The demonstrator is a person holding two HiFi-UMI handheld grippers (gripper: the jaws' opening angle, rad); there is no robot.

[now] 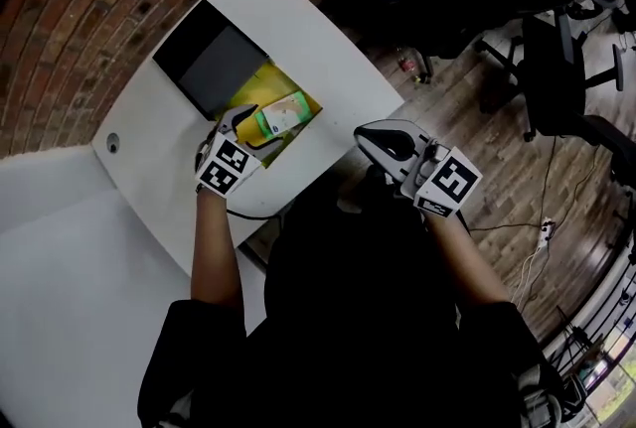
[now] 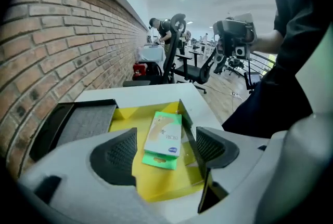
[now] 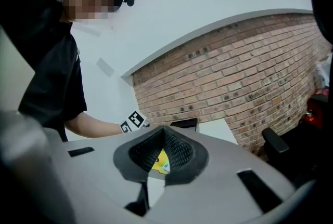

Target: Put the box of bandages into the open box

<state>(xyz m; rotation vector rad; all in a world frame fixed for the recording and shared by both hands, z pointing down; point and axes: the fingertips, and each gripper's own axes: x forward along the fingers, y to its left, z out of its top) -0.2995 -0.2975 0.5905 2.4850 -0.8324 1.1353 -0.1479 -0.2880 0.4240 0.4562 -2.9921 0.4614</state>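
Left gripper, spread wide and empty, sees the bandages lying in the box. Right gripper, closed on nothing, glimpses only a yellow sliver.

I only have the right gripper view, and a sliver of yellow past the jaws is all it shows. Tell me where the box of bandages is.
Observer: The bandage box lies flat inside the yellow open box.
Operator: Report the left gripper.
Observer: The left gripper holds nothing. Its jaws are apart at the open box's near edge.
Operator: Say what sits next to that box.
Observer: A black lid lies against its far side on the white table.
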